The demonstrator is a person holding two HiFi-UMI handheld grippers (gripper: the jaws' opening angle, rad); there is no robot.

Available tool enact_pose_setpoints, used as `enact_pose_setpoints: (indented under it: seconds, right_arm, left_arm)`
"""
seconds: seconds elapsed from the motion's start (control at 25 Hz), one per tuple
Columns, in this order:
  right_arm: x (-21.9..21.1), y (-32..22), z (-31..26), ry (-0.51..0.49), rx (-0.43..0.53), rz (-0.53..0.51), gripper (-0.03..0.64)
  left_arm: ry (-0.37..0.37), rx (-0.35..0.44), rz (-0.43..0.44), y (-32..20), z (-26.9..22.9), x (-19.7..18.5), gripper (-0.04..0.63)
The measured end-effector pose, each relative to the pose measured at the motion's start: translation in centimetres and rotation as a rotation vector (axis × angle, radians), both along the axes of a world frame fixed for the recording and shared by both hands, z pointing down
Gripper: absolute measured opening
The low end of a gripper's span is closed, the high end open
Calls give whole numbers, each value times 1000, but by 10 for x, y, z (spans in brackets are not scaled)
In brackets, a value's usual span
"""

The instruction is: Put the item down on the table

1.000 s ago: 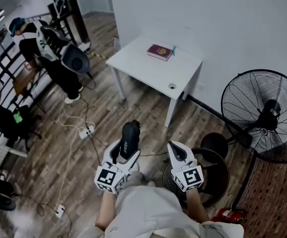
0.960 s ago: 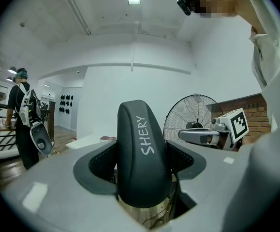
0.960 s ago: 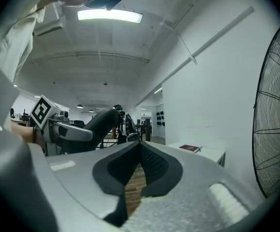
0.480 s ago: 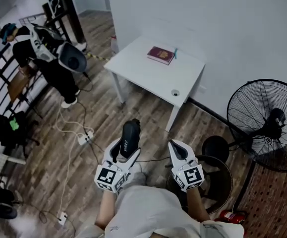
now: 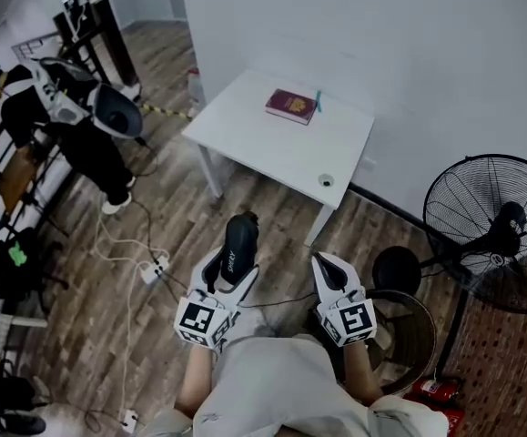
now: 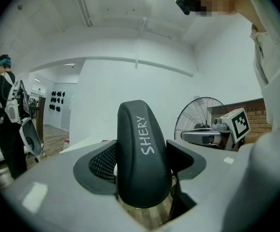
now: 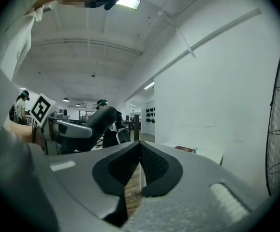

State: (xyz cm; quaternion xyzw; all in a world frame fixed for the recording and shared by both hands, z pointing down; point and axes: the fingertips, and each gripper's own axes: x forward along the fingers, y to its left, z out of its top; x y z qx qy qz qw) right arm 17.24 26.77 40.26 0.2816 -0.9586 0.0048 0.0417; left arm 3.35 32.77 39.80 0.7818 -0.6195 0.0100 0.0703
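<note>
At six o'clock the left gripper pinches the dark item printed SHERY, and the item juts out past the jaws above the wooden floor. At its three o'clock, the right gripper has its jaws pressed together on nothing. Farther off at twelve o'clock, well apart, stands the white table with a maroon book on it.

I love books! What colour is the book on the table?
The book is dark red, clearest in the head view.

Black rounded item (marked SHERY) clamped in left hand-held gripper.
</note>
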Motion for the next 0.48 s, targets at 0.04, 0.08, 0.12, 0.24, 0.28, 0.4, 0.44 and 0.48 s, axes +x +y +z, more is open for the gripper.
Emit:
enact_pose_setpoints:
  seconds: [0.04, 0.08, 0.12, 0.24, 0.28, 0.4, 0.44, 0.48]
  right_arm:
    - [-5, -3, 1, 4, 0, 9, 3]
    - [-10, -6, 3, 7, 0, 19, 3]
    - [-15, -8, 4, 9, -1, 28, 3]
    - [-30, -13, 7, 8, -5, 44, 3]
    - [-34, -14, 9, 10, -6, 47, 3]
    - [-42, -20, 12, 21, -11, 57, 3]
    - [-43, -23, 12, 25, -13, 61, 3]
    - [-45, -25, 12, 28, -14, 65, 3]
  left_arm:
    - [1, 0, 7, -4, 2, -6, 337]
    - [2, 0, 13, -8, 3, -12, 337]
    - [5, 0, 19, -11, 5, -17, 337]
    - [11, 0, 33, -20, 9, -34, 337]
    - [13, 0, 37, -23, 9, -38, 337]
    - [17, -1, 46, -33, 12, -47, 337]
    - [17, 1, 51, -35, 14, -50, 337]
    - [17, 4, 55, -38, 16, -52, 337]
